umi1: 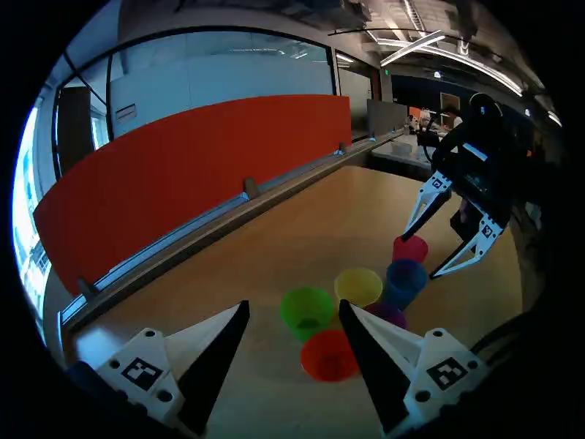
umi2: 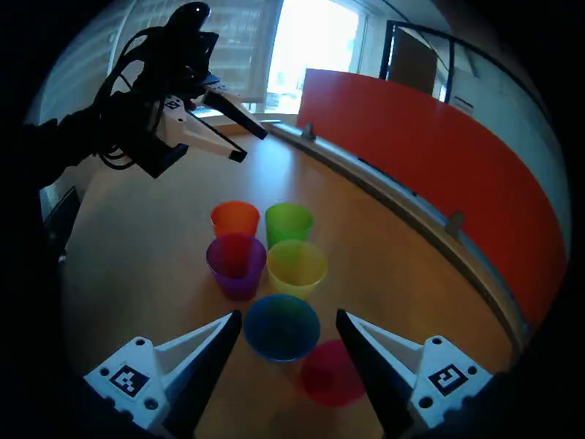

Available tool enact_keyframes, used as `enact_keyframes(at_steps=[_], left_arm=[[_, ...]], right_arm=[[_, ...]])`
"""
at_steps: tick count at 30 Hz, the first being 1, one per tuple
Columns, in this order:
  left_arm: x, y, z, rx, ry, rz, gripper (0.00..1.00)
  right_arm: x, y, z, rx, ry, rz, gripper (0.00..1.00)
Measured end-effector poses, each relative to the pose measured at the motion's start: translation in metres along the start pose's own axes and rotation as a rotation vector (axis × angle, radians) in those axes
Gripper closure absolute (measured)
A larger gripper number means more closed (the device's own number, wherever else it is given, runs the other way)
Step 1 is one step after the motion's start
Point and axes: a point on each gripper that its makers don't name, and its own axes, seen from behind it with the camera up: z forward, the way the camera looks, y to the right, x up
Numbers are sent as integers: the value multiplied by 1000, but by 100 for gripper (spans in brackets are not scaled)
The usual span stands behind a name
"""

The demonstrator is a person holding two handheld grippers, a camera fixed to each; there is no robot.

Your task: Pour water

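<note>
Several coloured plastic cups stand close together on a wooden table (umi2: pixel 146 278): orange (umi2: pixel 235 218), green (umi2: pixel 289 223), purple (umi2: pixel 235 263), yellow (umi2: pixel 296 267), blue (umi2: pixel 281 327) and pink (umi2: pixel 333 373). My right gripper (umi2: pixel 287 314) is open, its fingers flanking the blue cup without touching it. My left gripper (umi1: pixel 292 307) is open above the green cup (umi1: pixel 307 311) and orange cup (umi1: pixel 329 355), holding nothing. The left gripper view shows the right gripper (umi1: pixel 420 256) by the pink cup (umi1: pixel 409 249) and blue cup (umi1: pixel 406 282). In the right gripper view the left gripper (umi2: pixel 248 145) hovers beyond the cups.
A red divider panel (umi1: pixel 190 175) with a metal rail (umi1: pixel 219 219) at its base runs along the table's far side. Bare wooden tabletop (umi1: pixel 322 212) lies between the cups and the rail. A dark sleeve (umi2: pixel 66 146) holds the left gripper. Windows (umi2: pixel 314 51) stand behind.
</note>
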Motion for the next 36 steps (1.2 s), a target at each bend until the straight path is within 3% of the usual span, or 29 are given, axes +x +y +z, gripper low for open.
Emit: enact_keyframes(at_steps=[15,36], left_arm=[[-5,1,5,-6,-12,1,10],[-8,-3,5,4,-12,0,10]], right_arm=[[-17,-9,23,42,-48,7,0],[-27,-7,36,44,-94,-20,0]])
